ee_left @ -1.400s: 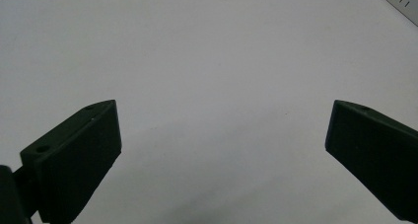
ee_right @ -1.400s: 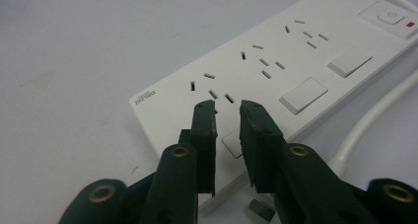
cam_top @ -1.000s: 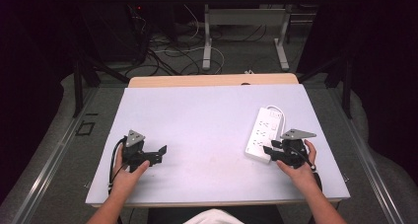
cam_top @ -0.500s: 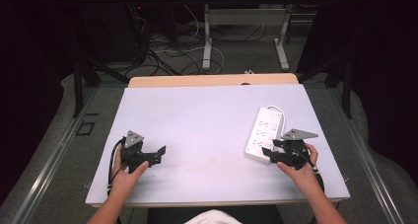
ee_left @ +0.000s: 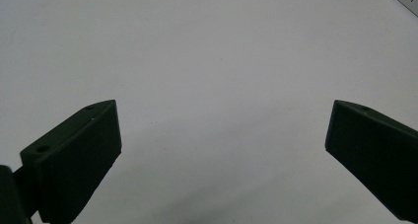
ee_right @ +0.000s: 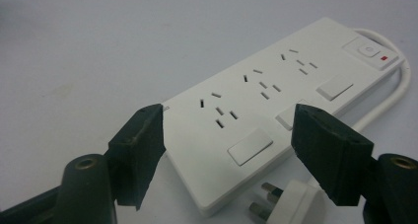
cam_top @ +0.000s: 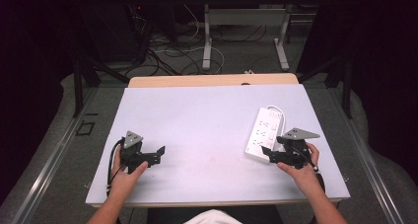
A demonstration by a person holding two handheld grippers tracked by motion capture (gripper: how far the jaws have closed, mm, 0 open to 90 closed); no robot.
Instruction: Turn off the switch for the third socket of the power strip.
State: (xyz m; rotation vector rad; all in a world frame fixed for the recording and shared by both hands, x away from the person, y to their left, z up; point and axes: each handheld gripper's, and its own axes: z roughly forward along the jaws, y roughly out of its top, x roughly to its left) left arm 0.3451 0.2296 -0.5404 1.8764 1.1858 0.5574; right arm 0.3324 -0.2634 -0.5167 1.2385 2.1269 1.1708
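Both pairs of jaws stand wide apart with nothing between them. In the high view the table (cam_top: 207, 115), pale and broad, carries the white power strip (cam_top: 265, 131) at about 3 o'clock from its middle, lying lengthwise from 6 toward 12 with its white cable (cam_top: 276, 108) looping off the far end. The right gripper (cam_top: 270, 154) sits at the strip's near end, at roughly 5 o'clock on the table; in the right gripper view the strip's near corner lies between and just beyond the two jaw tips, and a white plug (ee_right: 286, 204) with its metal pins lies on the table beside the strip, close to the jaw on that view's right. The left gripper (cam_top: 158, 153) rests at about 8 o'clock on the table, well apart from the strip, over bare tabletop. Compared with a second ago, the right gripper has shifted only slightly at the strip's end, while the strip and the left gripper lie as they did.
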